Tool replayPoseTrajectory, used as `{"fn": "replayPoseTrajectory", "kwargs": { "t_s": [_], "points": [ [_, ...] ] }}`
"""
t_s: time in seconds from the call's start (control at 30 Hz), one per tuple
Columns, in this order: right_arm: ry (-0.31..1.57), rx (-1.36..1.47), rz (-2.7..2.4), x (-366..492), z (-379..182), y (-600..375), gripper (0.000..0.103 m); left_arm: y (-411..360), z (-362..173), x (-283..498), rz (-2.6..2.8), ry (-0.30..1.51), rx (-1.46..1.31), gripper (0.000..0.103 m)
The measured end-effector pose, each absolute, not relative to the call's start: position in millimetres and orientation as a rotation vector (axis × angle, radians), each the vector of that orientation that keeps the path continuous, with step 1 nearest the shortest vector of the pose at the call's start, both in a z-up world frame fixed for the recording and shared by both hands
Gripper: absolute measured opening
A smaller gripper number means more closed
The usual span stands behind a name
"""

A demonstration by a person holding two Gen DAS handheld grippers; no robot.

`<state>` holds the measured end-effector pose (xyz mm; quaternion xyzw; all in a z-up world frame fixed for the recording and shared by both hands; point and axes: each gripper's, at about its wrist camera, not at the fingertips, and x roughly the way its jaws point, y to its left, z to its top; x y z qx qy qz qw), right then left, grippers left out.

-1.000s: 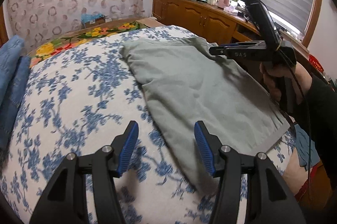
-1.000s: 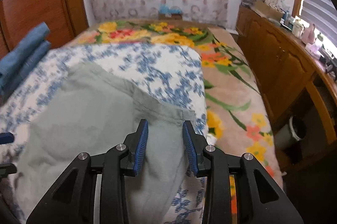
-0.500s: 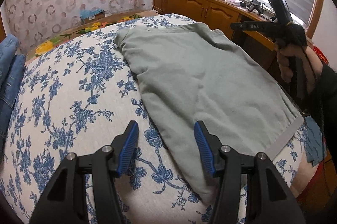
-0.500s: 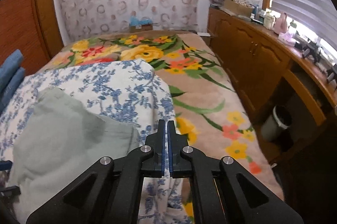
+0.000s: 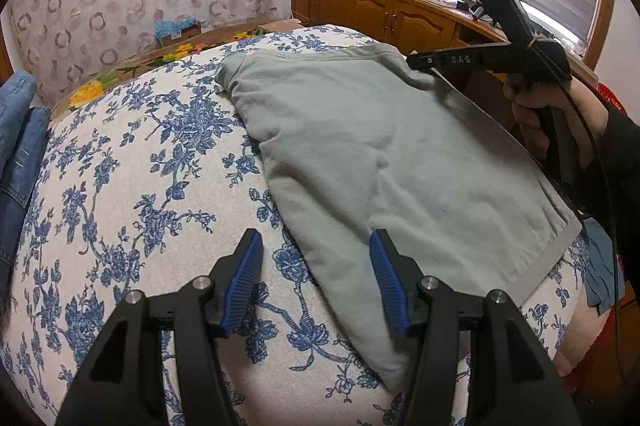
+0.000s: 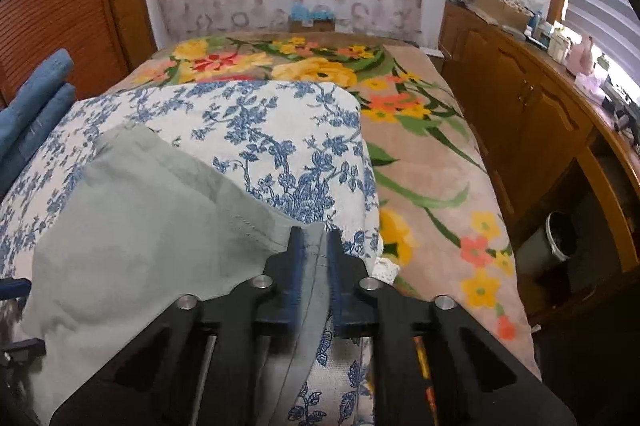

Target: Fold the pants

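Grey-green pants (image 5: 384, 153) are spread across the middle of the left wrist view, laid flat on a blue-flowered cover (image 5: 132, 185). The left gripper (image 5: 316, 274) is seen at the bottom of that frame with its blue pads (image 5: 244, 278) held wide apart, nothing between them; the right-hand pad is set over the pants' near edge, the other over bare cover. The right gripper (image 5: 416, 59) is seen at the upper right, at the pants' far edge, gripped by a hand (image 5: 536, 113).

In the right wrist view, the right gripper (image 6: 316, 278) is found at lower centre, its jaws drawn nearly together with a strip of the pants (image 6: 144, 226) caught between them; a slim gap is left, and motion blur softens the pads. Folded denim (image 6: 36, 105) is stacked at the left edge. A floral blanket (image 6: 420, 153) is stretched along the right.
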<state>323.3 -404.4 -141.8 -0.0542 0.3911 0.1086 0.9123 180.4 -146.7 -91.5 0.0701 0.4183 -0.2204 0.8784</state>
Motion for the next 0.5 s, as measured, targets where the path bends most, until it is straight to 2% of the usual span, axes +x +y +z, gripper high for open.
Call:
{"fn": "replayPoseTrajectory", "kwargs": {
  "t_s": [0.3, 0.5],
  "points": [
    [0.772, 0.038, 0.031, 331, -137, -449, 0.006, -147, -92, 180, -0.461, 0.873, 0.142, 0.055],
    [0.756, 0.058, 0.098, 319, -129, -452, 0.006, -147, -92, 180, -0.461, 0.873, 0.143, 0.055]
  ]
}}
